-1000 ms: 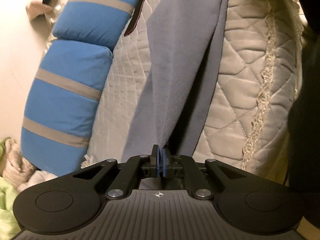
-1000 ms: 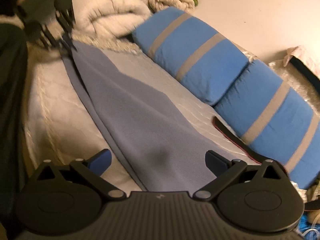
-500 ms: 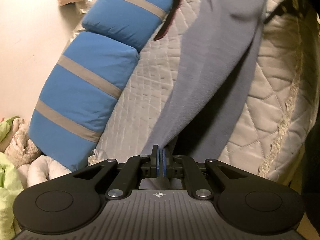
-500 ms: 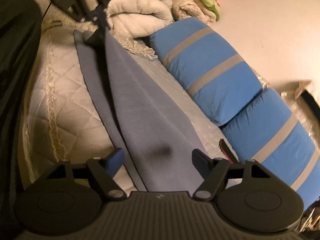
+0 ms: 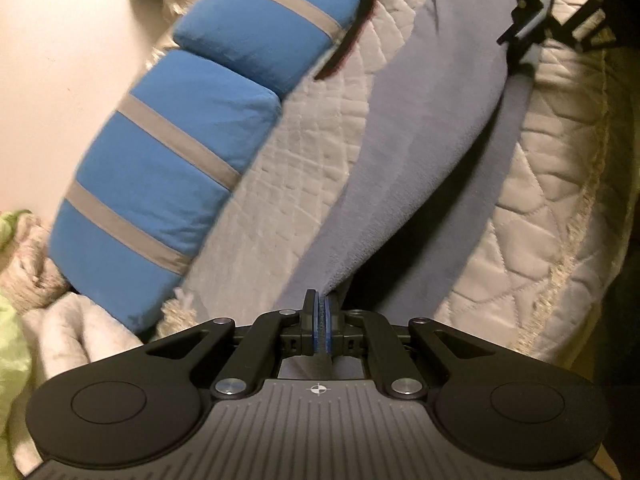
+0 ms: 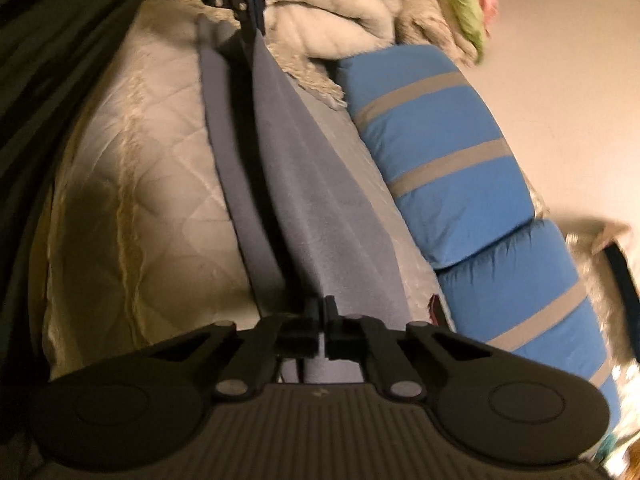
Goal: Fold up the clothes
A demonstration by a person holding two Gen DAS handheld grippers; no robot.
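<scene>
A long grey-blue garment (image 5: 432, 128) is stretched above the quilted bedspread (image 5: 540, 200) between my two grippers. My left gripper (image 5: 321, 300) is shut on its near end, the cloth pinched between the blue pads. At the garment's far end, top right, the right gripper (image 5: 528, 36) shows. In the right wrist view the garment (image 6: 320, 208) runs away from my right gripper (image 6: 322, 306). Its jaws are closing, with the pads pressed on the cloth's edge. The left gripper (image 6: 250, 0) holds the far end at the top.
Two blue pillows with grey stripes (image 5: 168, 168) (image 6: 448, 152) line the wall side of the bed. A dark strap (image 5: 352, 36) lies beside them. White and green bedding (image 6: 340, 4) is piled at one end. A person's dark clothing (image 6: 48, 60) borders the bed's open side.
The right gripper went from wide open over the garment to shut on its edge. Both views rolled, and the garment now hangs taut and lifted between the grippers.
</scene>
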